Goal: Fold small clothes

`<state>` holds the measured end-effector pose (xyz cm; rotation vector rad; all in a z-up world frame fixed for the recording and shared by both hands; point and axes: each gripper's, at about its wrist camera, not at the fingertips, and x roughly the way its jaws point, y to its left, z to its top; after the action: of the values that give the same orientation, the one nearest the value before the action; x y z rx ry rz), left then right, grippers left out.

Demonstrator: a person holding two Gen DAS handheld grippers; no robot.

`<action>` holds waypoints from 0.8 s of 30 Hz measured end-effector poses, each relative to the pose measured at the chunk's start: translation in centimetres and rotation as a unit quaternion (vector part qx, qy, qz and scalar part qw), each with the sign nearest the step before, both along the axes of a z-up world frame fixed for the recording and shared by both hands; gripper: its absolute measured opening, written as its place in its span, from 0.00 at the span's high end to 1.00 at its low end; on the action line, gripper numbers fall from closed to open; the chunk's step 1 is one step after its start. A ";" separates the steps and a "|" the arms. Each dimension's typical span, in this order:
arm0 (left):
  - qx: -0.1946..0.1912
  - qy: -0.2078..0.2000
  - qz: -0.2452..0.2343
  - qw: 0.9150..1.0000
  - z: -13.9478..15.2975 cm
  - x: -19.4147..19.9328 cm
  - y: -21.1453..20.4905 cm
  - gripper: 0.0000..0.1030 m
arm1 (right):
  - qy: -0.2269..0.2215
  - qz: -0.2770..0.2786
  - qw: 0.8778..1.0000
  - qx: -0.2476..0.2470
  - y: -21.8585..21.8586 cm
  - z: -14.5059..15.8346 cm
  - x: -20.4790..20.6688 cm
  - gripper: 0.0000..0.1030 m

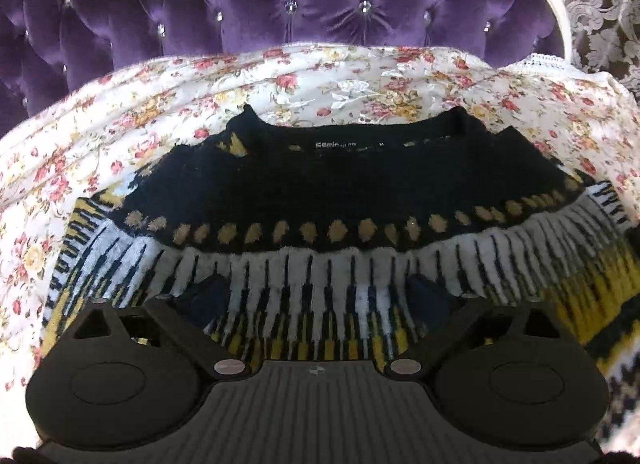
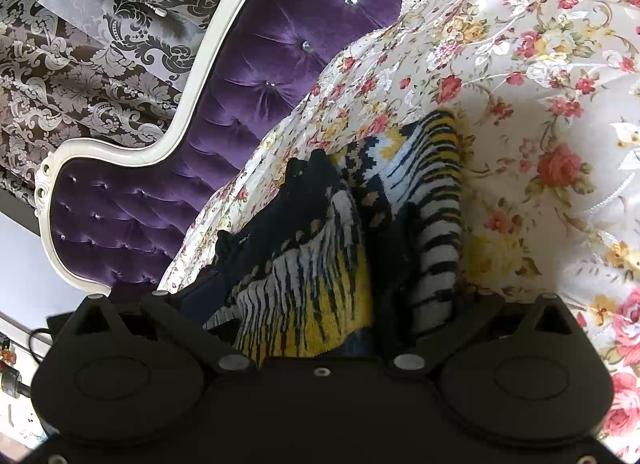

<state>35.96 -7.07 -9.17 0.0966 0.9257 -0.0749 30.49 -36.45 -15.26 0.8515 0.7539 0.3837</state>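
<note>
A knitted sweater [image 1: 320, 192] in black, white and yellow lies spread on a floral bedspread [image 1: 120, 124] in the left wrist view, its black collar toward a tufted purple headboard [image 1: 240, 4] framed in a cream moulding [image 1: 556, 12]. A small label shows inside the neckline. The left gripper [image 1: 316, 292] hovers low over the white-and-black striped band of the sweater, its dark blue fingers [image 1: 204, 296] spread wide apart with nothing pinched between them. In the right wrist view the same sweater [image 2: 320, 284] runs away from the camera across the bedspread [image 2: 520, 104], one striped sleeve [image 2: 436, 216] lying along its right side. The right gripper [image 2: 304, 296] sits over the yellow-striped knit, its fingers apart with the cloth bunched between them; whether the pads press on the fabric cannot be told. Patterned damask curtains [image 2: 80, 64] hang behind the headboard [image 2: 260, 84].
</note>
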 end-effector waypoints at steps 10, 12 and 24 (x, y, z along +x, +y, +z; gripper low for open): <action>0.001 -0.002 -0.002 1.000 -0.3 0.2 -0.1 0.00 | 0.006 0.003 1.000 -0.023 0.6 0.5 0.3 0.02; 0.000 -0.003 -0.002 1.000 -0.2 0.2 0.0 0.00 | 0.010 0.003 0.999 -0.039 0.7 0.7 0.3 0.09; -0.007 0.002 -0.003 1.000 0.7 0.1 0.3 0.03 | 0.000 0.004 0.993 -0.116 1.7 1.9 -0.1 0.57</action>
<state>36.07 -6.77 -8.51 0.0867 0.9288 -0.0875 30.42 -34.76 -13.39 0.6303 0.7848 0.2971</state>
